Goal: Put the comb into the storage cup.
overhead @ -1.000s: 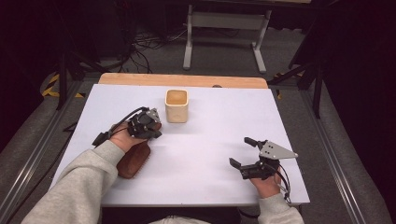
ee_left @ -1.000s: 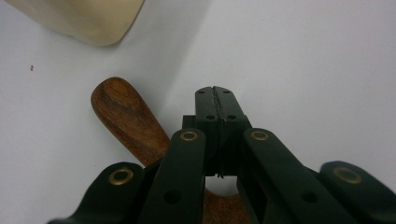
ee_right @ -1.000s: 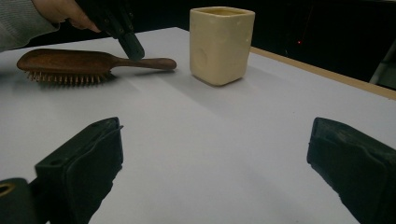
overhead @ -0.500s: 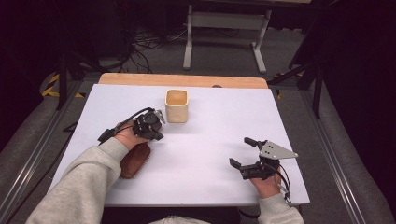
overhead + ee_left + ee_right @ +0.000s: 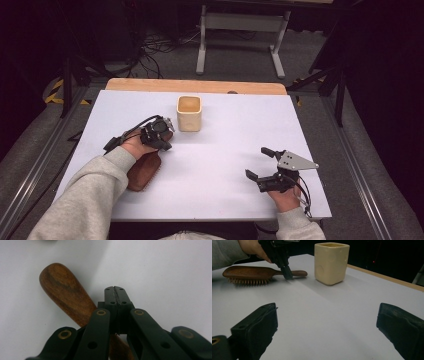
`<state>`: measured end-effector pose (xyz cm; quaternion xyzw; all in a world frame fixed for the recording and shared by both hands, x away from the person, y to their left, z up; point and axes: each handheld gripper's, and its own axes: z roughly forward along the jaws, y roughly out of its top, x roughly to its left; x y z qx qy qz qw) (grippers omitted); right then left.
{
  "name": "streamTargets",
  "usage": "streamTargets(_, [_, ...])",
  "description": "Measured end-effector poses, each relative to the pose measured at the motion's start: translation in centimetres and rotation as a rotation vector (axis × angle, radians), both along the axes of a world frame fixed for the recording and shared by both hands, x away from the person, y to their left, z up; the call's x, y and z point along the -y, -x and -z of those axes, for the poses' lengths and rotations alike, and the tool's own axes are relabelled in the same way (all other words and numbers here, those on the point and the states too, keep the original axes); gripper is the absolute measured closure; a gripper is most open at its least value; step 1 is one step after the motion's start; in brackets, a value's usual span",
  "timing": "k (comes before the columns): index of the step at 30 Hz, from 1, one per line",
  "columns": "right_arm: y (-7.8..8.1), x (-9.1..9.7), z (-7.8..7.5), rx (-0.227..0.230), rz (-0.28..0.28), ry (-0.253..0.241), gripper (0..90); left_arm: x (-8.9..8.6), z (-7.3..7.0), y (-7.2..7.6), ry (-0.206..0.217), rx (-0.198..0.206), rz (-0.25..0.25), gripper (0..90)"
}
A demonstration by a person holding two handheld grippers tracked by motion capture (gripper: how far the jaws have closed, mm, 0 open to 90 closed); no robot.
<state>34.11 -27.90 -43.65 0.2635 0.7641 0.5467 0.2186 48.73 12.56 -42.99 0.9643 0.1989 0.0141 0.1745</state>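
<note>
1. Hovering over the hairbrush (image 5: 252, 274) handle: left hand-held gripper (image 5: 161, 134), jaws pressed together, pinching nothing, tip at the handle's near side.
2. Lying flat on the desk (image 5: 230, 135), bristles down, long axis from handle end near the cup (image 5: 189, 113) back under the left forearm.
3. Resting well apart: right hand-held gripper (image 5: 262, 165), spread wide, empty.
</note>
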Motion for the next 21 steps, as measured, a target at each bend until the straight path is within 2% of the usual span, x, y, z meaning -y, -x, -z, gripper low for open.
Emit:
streamTargets(6, [0.0,0.0,0.0,0.0,0.001,0.0,4.2,-0.6,0.0,-0.2,-0.014,0.0,-0.008,90.0])
streamTargets(14, [0.0,0.0,0.0,0.0,0.0,0.0,4.2,-2.0,-0.1,-0.2,-0.04,-0.007,-0.046,90.0])
streamTargets(21, [0.0,-0.1,0.0,-0.001,-0.005,0.0,4.2,-3.2,0.0,0.0,-0.045,-0.016,-0.069,90.0])
